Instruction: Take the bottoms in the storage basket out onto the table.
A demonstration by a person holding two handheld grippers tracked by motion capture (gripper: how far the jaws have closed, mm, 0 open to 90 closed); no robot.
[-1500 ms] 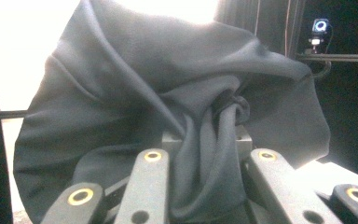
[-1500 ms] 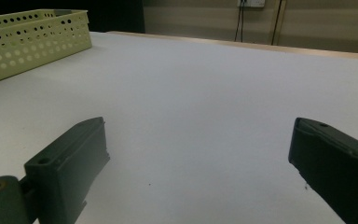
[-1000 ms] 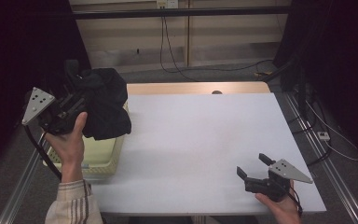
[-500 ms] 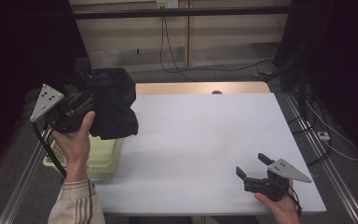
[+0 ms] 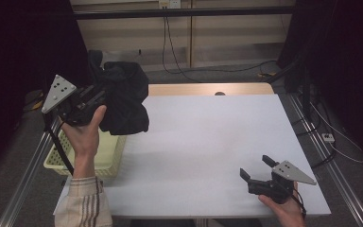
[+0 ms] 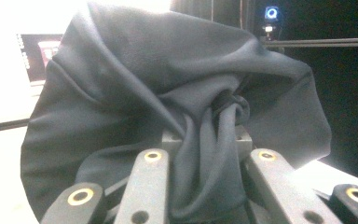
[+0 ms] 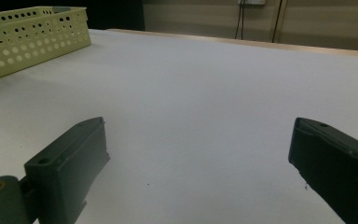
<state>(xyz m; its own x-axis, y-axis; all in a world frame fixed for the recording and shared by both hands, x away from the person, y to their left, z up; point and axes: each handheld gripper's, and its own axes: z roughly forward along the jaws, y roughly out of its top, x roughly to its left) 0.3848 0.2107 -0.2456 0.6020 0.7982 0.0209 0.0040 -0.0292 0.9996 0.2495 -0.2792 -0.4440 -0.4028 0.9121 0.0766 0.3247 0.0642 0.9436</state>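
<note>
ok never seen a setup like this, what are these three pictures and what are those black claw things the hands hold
A person sits at a white table and holds a hand tool in each hand, each ending in a two-jaw gripper. The high view looks down from above on the person's side. The other two pictures come from small cameras riding on each gripper, looking along its jaws.

The left gripper is raised over the table's left edge, shut on a bunched black cloth; in the left gripper view the cloth is pinched between the jaws and hangs around them. Below it sits a pale yellow perforated basket at the table's left side.

The right gripper is low at the near right of the table, jaws wide apart, holding nothing; the right gripper view shows bare table between them.
</note>
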